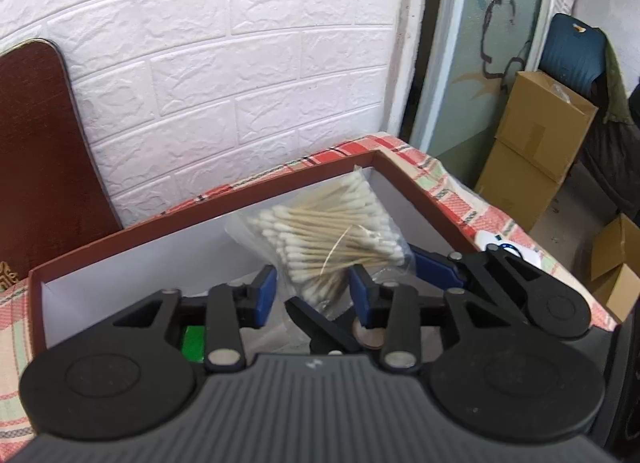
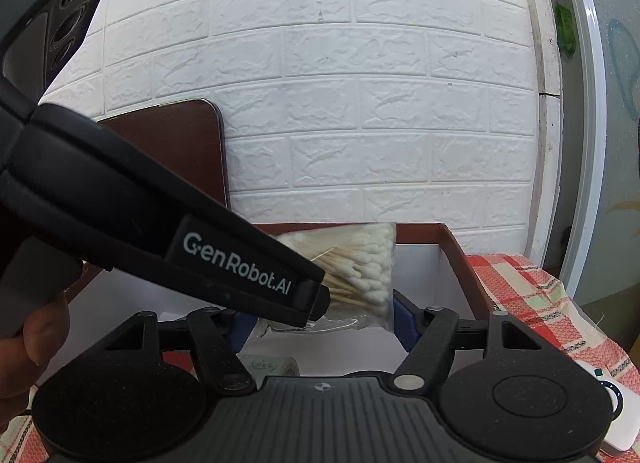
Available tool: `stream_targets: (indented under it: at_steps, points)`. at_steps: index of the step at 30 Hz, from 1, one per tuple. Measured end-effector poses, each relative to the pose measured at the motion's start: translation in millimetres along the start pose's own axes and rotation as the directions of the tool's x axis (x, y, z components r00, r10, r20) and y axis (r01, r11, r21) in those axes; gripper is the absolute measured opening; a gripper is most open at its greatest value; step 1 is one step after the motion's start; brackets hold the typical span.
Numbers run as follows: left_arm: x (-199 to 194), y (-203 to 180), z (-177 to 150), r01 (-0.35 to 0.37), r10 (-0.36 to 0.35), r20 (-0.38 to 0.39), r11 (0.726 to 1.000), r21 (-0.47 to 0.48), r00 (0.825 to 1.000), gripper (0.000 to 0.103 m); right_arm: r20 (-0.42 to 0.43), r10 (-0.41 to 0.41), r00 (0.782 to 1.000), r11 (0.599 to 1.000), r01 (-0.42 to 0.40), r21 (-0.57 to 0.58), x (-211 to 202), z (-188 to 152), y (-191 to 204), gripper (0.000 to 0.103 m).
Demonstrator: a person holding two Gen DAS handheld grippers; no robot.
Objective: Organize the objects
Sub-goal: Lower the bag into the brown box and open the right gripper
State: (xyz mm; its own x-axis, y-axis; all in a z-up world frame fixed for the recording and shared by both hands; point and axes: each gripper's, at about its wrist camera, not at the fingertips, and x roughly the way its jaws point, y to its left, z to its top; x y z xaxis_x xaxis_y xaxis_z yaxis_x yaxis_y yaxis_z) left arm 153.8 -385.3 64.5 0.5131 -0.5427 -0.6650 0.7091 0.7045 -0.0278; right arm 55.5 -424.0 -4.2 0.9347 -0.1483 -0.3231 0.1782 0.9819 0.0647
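A clear bag of wooden cotton swabs stands tilted inside a red-brown box with a white inside. My left gripper is open. Its blue pads flank the bag's lower corner with a small gap on each side. In the right wrist view the bag sits between the pads of my right gripper, whose right pad touches the bag's edge. The right gripper's left pad is hidden behind the left gripper's body. The right gripper's blue pad also shows against the bag's right side.
A green item and a round brown disc lie in the box. The box sits on a red checked cloth with a white device to its right. A brown board leans on the brick wall. Cardboard boxes stand at right.
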Motion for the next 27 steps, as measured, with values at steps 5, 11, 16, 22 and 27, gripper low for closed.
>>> stream_targets:
  at_steps: [5,11,16,22,27]
  points:
    - [-3.9,1.9,-2.1,-0.025,0.025,0.001,1.000,-0.005,1.000,0.049,-0.010,-0.021,1.000,1.000,0.021,0.001,1.0,-3.2,-0.8,0.074]
    - [-16.5,0.6,-8.7,-0.059,0.059,0.011,0.998,-0.003,0.998,0.051,0.025,-0.029,0.999,0.999,0.029,0.013,-19.6,-1.3,3.2,0.074]
    - [-33.1,-1.5,-16.6,-0.064,0.064,0.022,0.998,-0.009,0.998,0.054,0.029,-0.034,0.999,0.999,0.033,0.013,-36.6,-2.1,8.7,0.074]
    - [-64.2,-6.5,-26.3,-0.095,0.095,0.053,0.996,0.000,0.994,0.055,0.036,-0.045,0.998,0.999,0.045,0.007,-62.2,-4.7,18.1,0.074]
    - [-98.1,-7.8,-35.0,-0.135,0.134,0.102,0.991,0.003,0.986,0.057,0.041,-0.051,0.998,0.998,0.049,0.030,-85.4,-7.1,23.1,0.075]
